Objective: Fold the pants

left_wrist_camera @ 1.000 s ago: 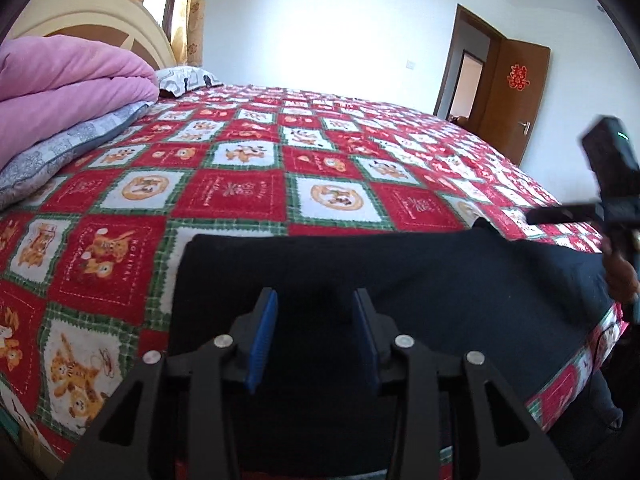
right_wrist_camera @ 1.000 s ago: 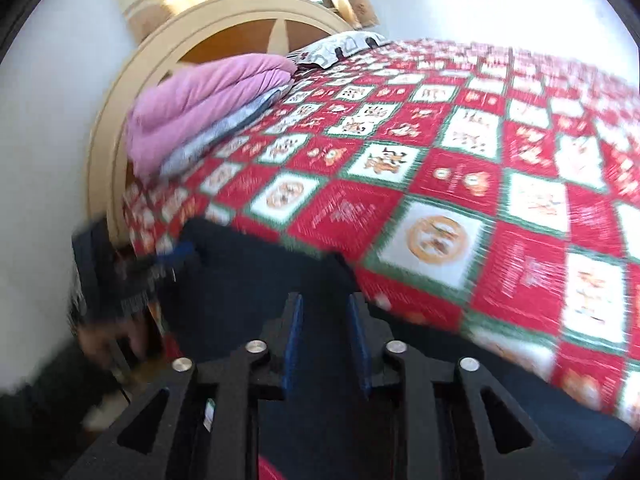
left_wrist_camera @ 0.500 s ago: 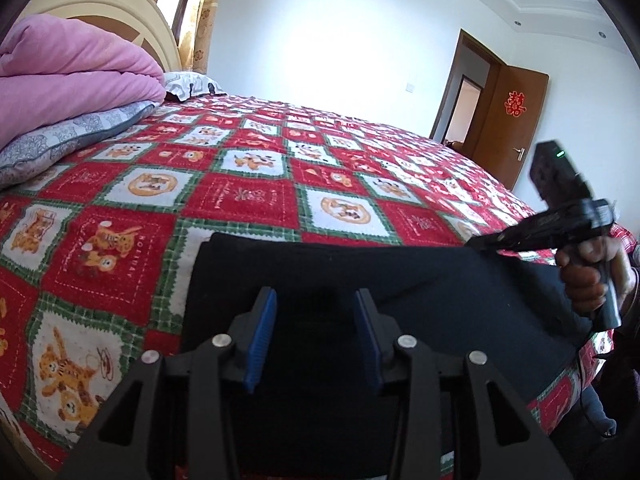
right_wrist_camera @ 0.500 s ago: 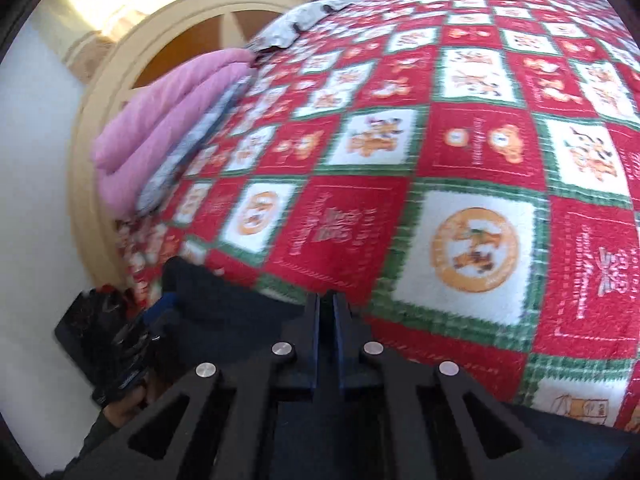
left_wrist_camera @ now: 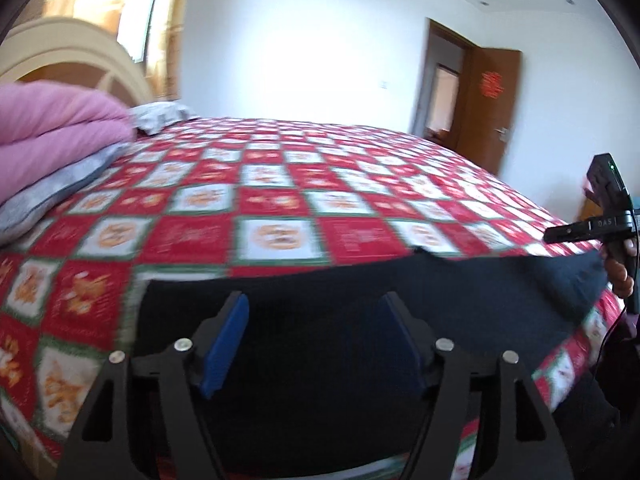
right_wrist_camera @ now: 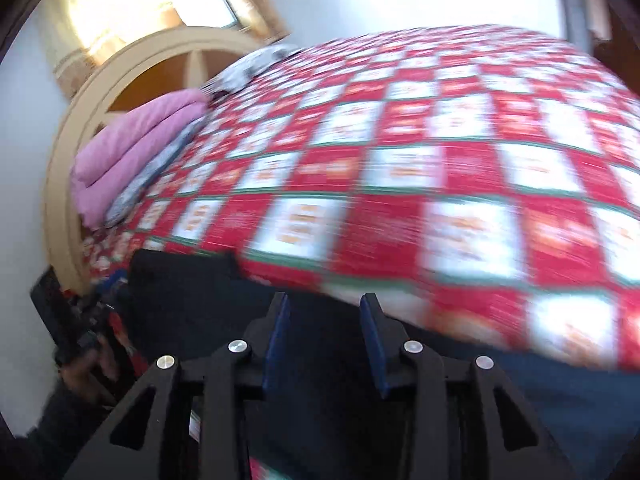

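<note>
1. Holding my left gripper point(left_wrist_camera: 316, 340) over the near edge of the bed, I see its blue pads point(left_wrist_camera: 224, 344) standing wide apart; the jaws have just been opening, and nothing is pinched between them; only the dark cloth lies below.
2. My right gripper point(right_wrist_camera: 324, 340) has its jaws parted more narrowly, also just opened; its pads grip nothing.
3. Dark navy pants point(left_wrist_camera: 360, 292) lie as a flat folded band along the near edge of the red checked quilt point(left_wrist_camera: 280, 184); the far fold shows a small notch.
4. Further off, a pink folded blanket point(left_wrist_camera: 52, 120) rests on a grey pillow point(left_wrist_camera: 56, 188) by the cream headboard point(right_wrist_camera: 120, 80); a brown door point(left_wrist_camera: 488, 104) stands open beyond.
</note>
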Demonstrator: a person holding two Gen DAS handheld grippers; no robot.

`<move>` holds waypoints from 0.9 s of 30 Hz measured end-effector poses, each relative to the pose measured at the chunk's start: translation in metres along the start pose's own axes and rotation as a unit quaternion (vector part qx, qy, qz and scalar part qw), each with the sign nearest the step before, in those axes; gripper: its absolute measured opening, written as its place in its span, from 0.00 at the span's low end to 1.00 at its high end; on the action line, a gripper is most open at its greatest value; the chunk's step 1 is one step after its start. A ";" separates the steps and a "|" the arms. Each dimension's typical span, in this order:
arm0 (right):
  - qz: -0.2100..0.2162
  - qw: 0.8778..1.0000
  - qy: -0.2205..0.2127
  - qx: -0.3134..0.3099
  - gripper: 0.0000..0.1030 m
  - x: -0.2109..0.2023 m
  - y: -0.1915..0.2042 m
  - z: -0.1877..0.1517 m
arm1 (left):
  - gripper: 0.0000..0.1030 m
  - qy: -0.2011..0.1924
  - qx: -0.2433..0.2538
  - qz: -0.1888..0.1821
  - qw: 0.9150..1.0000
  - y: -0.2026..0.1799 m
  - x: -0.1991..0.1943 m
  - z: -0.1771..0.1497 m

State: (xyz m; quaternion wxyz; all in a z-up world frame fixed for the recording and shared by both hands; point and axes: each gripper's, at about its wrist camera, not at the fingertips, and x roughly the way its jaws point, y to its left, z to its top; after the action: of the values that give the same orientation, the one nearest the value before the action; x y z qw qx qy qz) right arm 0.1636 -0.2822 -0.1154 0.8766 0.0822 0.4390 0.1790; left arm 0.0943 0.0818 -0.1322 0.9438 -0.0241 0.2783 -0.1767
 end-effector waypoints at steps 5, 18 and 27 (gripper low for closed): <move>-0.107 0.988 -0.058 0.097 0.38 -0.114 -0.109 -0.052 | 0.72 0.031 0.034 -0.055 0.997 -0.054 0.024 -0.002; -0.184 0.908 -0.164 0.340 0.47 -0.260 -0.266 -0.180 | 0.72 0.049 0.040 -0.076 0.995 -0.102 0.052 -0.012; -0.195 0.925 -0.168 0.278 0.08 -0.249 -0.246 -0.157 | 0.75 0.034 0.037 -0.061 0.997 -0.078 0.052 -0.024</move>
State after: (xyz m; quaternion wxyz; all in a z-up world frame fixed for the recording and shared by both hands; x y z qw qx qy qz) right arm -0.0394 -0.6079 -0.0992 0.8970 0.2642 0.3249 -0.1417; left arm 0.0970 -0.0079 -0.1679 0.9215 -0.0001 0.3014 -0.2449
